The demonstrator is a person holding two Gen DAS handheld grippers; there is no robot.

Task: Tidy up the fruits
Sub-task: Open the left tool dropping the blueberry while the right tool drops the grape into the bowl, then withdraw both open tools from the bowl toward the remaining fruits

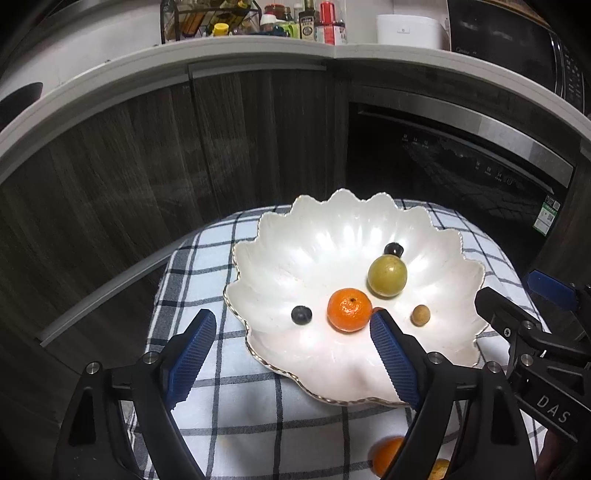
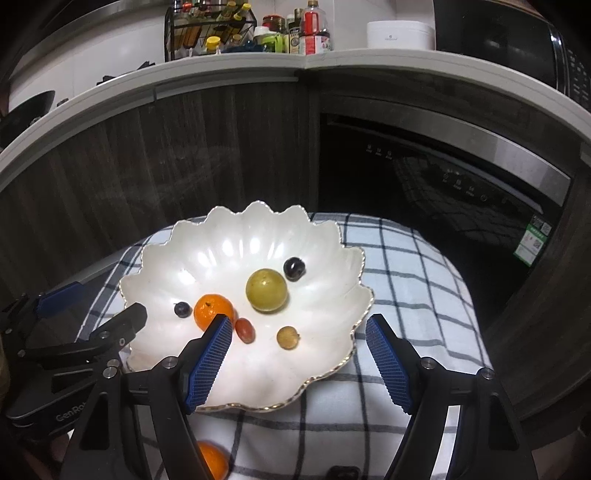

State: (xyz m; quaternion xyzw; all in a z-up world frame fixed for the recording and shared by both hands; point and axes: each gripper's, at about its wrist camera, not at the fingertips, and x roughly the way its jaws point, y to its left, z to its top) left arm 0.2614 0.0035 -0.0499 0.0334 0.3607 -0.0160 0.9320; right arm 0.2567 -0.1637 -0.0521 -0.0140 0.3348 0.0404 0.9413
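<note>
A white scalloped bowl sits on a checked cloth. It holds a tangerine, a blueberry, a green round fruit, a dark grape, a small tan fruit and a small red fruit. My left gripper hovers open over the bowl's left rim, holding nothing. Over the bowl's right rim my right gripper is open too, also with nothing in it.
A second tangerine and a yellowish fruit lie on the checked cloth near me. Behind stand dark wood cabinets and a black built-in appliance. The counter above carries bottles.
</note>
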